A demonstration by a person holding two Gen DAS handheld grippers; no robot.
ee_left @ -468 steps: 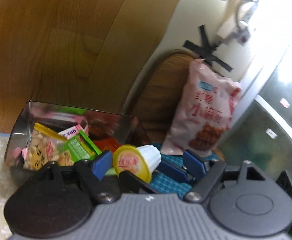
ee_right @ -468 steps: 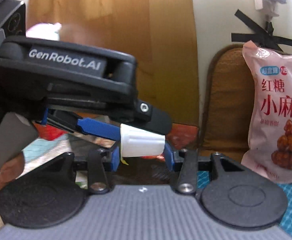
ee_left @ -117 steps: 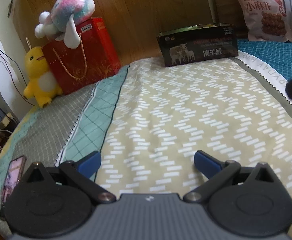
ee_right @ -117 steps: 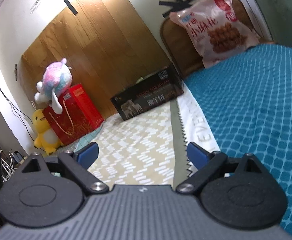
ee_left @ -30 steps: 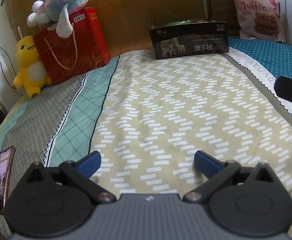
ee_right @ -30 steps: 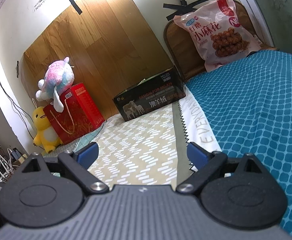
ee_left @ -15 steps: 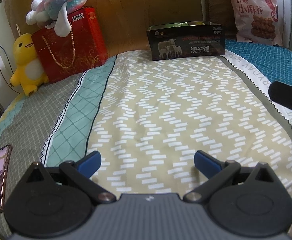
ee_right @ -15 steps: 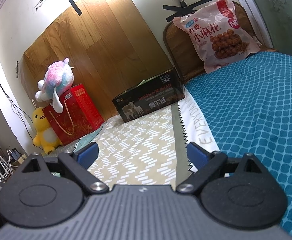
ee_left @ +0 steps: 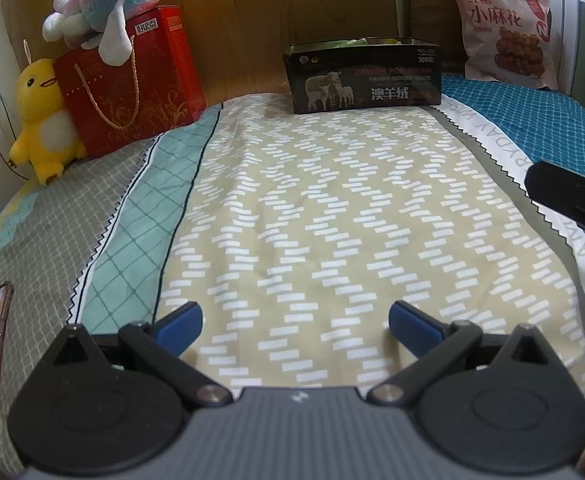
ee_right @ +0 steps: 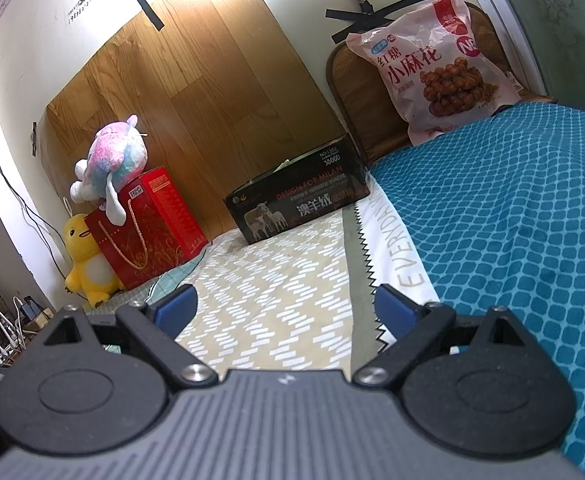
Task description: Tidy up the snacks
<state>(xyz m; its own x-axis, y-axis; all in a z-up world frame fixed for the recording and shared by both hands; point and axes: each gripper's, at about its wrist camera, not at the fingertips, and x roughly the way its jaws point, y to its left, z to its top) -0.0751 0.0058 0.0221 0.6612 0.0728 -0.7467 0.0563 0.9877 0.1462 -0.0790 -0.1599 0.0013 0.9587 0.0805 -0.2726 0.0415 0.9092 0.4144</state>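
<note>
Both units have drawn back from the box. The left hand-held gripper point(ee_left: 295, 322) and the right hand-held gripper point(ee_right: 285, 309) are spread wide and empty over the bed point(ee_left: 332, 216), bare of loose snacks, so sorting looks finished. Far off, the black box point(ee_left: 363, 75) shows packets at its rim. The pink snack bag point(ee_right: 438, 66) leans beyond, outside it.

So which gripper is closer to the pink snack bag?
Right. The right gripper is ahead, on the pink snack bag's side; the left gripper is farther back, leftward.
</note>
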